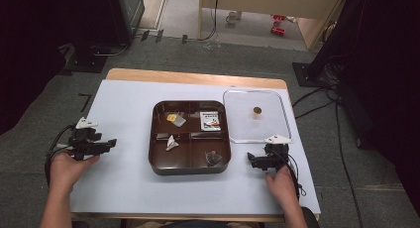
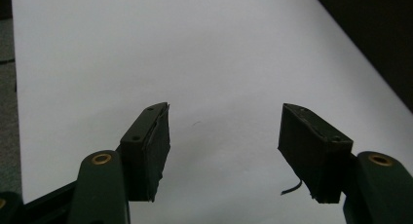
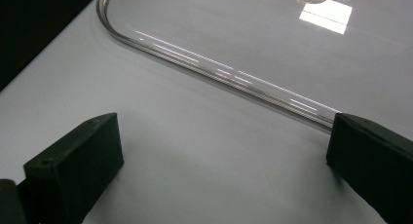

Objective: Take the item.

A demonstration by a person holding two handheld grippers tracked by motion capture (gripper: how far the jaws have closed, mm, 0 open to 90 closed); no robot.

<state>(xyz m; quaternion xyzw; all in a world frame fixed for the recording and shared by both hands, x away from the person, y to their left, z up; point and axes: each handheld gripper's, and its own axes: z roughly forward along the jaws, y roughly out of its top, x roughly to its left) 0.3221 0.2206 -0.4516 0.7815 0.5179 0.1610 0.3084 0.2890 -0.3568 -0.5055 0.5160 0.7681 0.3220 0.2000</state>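
Tray of four compartments sits mid-table, its clear lid lying flat just right of it. Left gripper and right gripper rest spread and empty, so nothing seems begun; likely the right one must pinch the lid's near rim

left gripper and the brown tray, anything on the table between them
Nothing: in the high view only bare white table surface separates the left gripper from the brown tray.

Glossy brown plastic tray, clear glossy lid, matt white tabletop
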